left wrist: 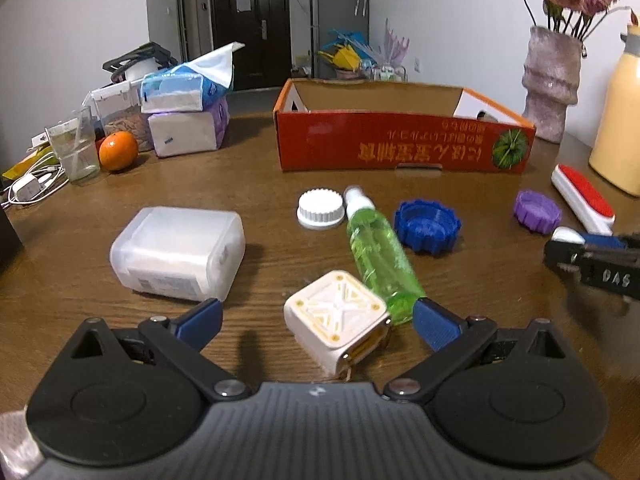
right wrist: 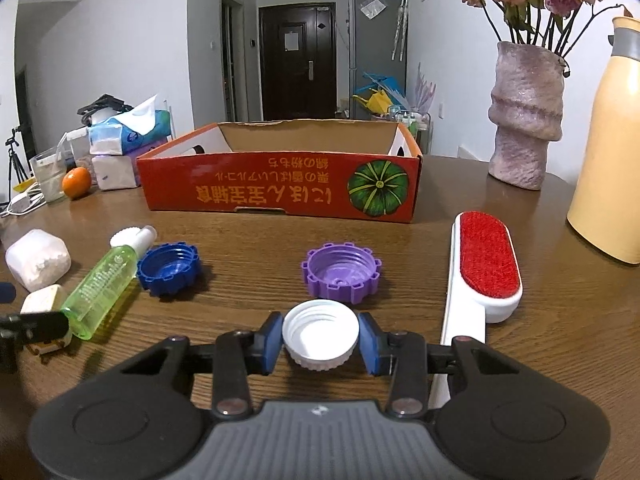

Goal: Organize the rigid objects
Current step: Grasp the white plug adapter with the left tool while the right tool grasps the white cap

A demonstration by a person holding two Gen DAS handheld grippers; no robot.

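Note:
My right gripper (right wrist: 321,344) is shut on a white screw cap (right wrist: 320,338), blue pads against both its sides, low over the wooden table. My left gripper (left wrist: 318,322) is open around a cream square box (left wrist: 338,326) that lies on the table. A green spray bottle (left wrist: 378,258) lies beside that box. A blue cap (left wrist: 427,227), a purple cap (right wrist: 341,270), a second white cap (left wrist: 320,209), a translucent white container (left wrist: 178,252) and a red lint brush (right wrist: 486,264) lie on the table. The empty red cardboard box (right wrist: 280,188) stands behind them.
A pink vase with flowers (right wrist: 524,120) and a yellow jug (right wrist: 608,168) stand at the right. Tissue packs (left wrist: 188,108), an orange (left wrist: 118,151), a glass (left wrist: 76,148) and cables (left wrist: 30,186) crowd the back left.

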